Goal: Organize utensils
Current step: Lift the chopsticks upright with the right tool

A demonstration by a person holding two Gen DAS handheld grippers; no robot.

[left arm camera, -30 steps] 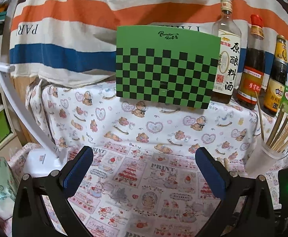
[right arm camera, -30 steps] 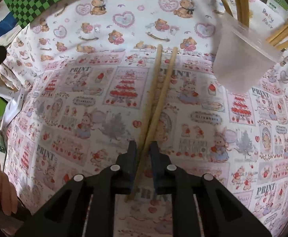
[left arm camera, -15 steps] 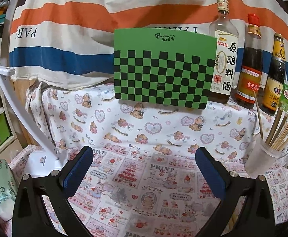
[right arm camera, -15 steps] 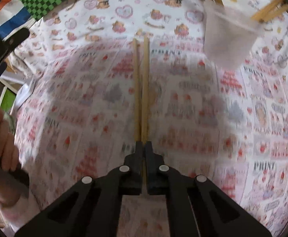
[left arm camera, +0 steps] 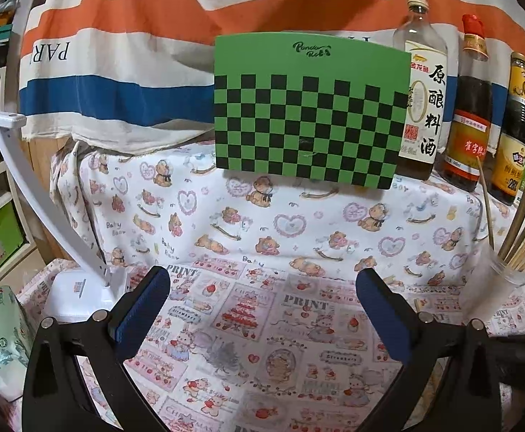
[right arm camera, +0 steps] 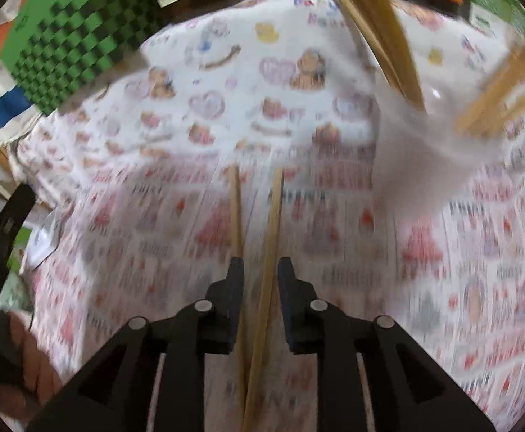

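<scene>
Between the black fingers of the right gripper (right arm camera: 260, 270), low in the middle of the right wrist view, run two long pale wooden chopsticks (right arm camera: 271, 223). These fingers stand a little apart and are opening; the right-hand stick passes through the gap with clear space on both sides, while the left-hand stick lies close along the inner face of the left finger, and the blur hides whether a pad touches it. Both sticks stretch upward toward the centre of the frame over the counter (right arm camera: 460, 270), which wears a pink-and-white printed cloth. At the upper right of that view stands a translucent white plastic cup (right arm camera: 424, 151) with more wooden chopsticks (right arm camera: 399, 46) leaning out of it.

Across the left wrist view, the left gripper (left arm camera: 262, 302) holds its blue-padded fingers (left arm camera: 140, 309) wide apart at the bottom of the frame with only cloth showing between them. The same cup (left arm camera: 492, 291) sits at the right edge. Behind, a green-and-black chequered board (left arm camera: 309, 111) stands upright at centre, and three sauce bottles (left arm camera: 467, 108) line the upper right.
</scene>
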